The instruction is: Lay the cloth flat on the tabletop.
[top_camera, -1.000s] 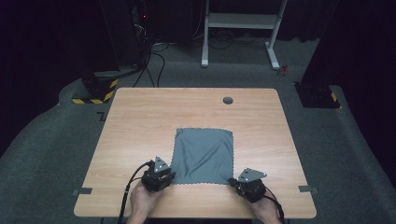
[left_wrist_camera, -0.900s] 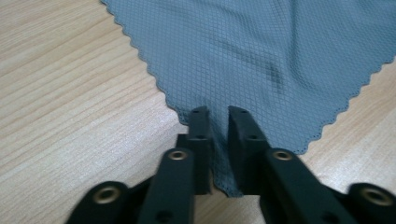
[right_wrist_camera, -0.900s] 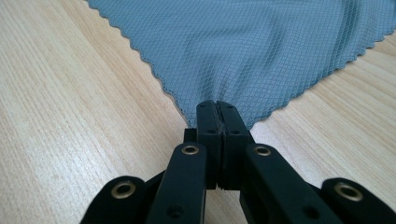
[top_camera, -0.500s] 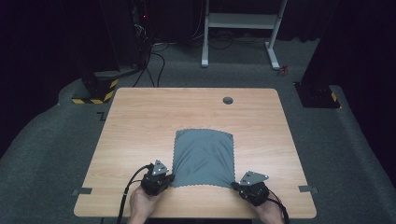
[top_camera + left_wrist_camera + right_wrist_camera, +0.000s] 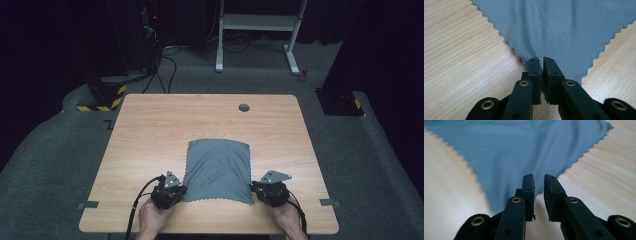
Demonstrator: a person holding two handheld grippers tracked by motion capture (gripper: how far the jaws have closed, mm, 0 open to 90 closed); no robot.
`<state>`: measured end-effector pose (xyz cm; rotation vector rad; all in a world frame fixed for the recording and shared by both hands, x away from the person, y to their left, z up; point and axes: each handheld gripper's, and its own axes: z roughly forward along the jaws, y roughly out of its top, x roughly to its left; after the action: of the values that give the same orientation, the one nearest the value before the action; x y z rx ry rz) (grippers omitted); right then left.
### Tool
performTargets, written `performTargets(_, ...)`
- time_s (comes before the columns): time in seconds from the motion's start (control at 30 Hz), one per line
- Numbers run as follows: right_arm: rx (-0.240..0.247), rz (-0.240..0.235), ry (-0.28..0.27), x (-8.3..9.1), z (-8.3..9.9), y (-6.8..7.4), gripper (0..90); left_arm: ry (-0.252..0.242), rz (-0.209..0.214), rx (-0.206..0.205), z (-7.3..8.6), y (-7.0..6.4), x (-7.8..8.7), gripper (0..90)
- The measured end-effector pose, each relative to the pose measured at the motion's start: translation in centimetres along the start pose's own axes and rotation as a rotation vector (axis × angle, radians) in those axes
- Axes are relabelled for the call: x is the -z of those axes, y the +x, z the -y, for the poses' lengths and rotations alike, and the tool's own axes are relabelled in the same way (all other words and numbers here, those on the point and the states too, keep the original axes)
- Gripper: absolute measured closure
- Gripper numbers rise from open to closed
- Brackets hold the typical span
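Jaws of left gripper [image 5: 541,61] pinch grey cloth [image 5: 564,27] corner; right gripper [image 5: 539,180] slightly parted, empty.

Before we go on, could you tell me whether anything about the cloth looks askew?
The cloth lies slightly rumpled, not flat. The left claw pinches its near corner; the right claw is open, its corner loose.

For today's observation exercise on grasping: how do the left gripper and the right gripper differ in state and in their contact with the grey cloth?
The left gripper has its jaws nearly together, pinching a corner of the grey cloth; the right gripper has a clear gap between its jaws and holds nothing. The cloth puckers into the left gripper, but lies just beyond the right gripper's tips. Both sit at the cloth's near corners on the table.
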<state>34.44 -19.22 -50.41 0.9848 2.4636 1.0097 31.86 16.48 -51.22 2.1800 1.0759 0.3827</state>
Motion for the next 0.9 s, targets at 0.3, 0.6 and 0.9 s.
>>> performTargets(0.3, 0.098, -0.090, -0.011, -1.4, -1.5, 3.4, 76.7, -0.055, 0.009, -0.018, -0.1, -1.0, 0.9, 72.8)
performTargets(0.6, 0.157, -0.142, 0.018, -3.7, -2.5, 5.7, 75.6, -0.027, 0.063, -0.075, -1.3, -2.9, -1.5, 68.4)
performTargets(0.9, 0.222, -0.142, 0.035, -3.5, -2.2, 6.2, 90.0, -0.021, 0.070, -0.092, -0.8, -2.7, -1.3, 85.6)
